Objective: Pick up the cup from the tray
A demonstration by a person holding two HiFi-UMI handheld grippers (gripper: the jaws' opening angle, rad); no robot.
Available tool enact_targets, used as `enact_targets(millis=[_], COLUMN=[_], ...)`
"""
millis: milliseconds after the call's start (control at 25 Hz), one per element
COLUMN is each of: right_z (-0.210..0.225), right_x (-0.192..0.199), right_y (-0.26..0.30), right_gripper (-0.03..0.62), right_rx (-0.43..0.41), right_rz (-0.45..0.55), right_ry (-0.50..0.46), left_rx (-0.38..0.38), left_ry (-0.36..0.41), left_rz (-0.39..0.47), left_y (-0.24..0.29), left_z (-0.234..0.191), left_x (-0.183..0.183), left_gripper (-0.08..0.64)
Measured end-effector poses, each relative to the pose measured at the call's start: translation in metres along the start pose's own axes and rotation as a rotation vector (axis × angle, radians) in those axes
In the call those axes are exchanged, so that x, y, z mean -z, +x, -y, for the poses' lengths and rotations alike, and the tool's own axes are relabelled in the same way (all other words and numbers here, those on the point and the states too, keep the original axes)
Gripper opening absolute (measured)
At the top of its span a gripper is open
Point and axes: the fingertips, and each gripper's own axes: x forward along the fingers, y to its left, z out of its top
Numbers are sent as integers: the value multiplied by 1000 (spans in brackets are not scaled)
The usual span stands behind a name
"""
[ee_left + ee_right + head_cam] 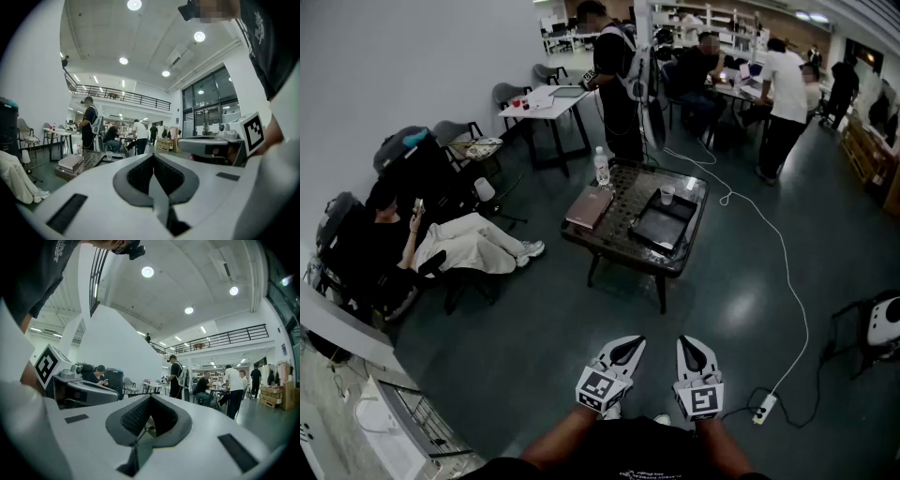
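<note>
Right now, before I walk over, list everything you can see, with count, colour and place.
table: one, dark, perforated top, floor ahead
tray: one, black, table's right half
cup: one, clear, tray's far end
bottle: one, clear, table's far left corner
book: one, brown, table's left side
cable: one, white, floor at right
power strip: one, white, floor near right
seated person: one, dark top, left
left gripper: one, white, shut, empty, bottom centre
right gripper: one, white, shut, empty, beside it
</note>
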Motion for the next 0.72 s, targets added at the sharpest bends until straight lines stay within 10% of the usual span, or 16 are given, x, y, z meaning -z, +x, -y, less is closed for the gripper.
enact_targets(millis=[720], right_z=[-21], right_x=[-9], right_y=[9], right_gripper=[8], right_rx=[17], right_rz=[46], right_ry=[-21], left_rx=[-21], left_ry=[6], left_rz=[-4], left_y=[-15], left_z=[-23], left_x=[-1], left_gripper=[9])
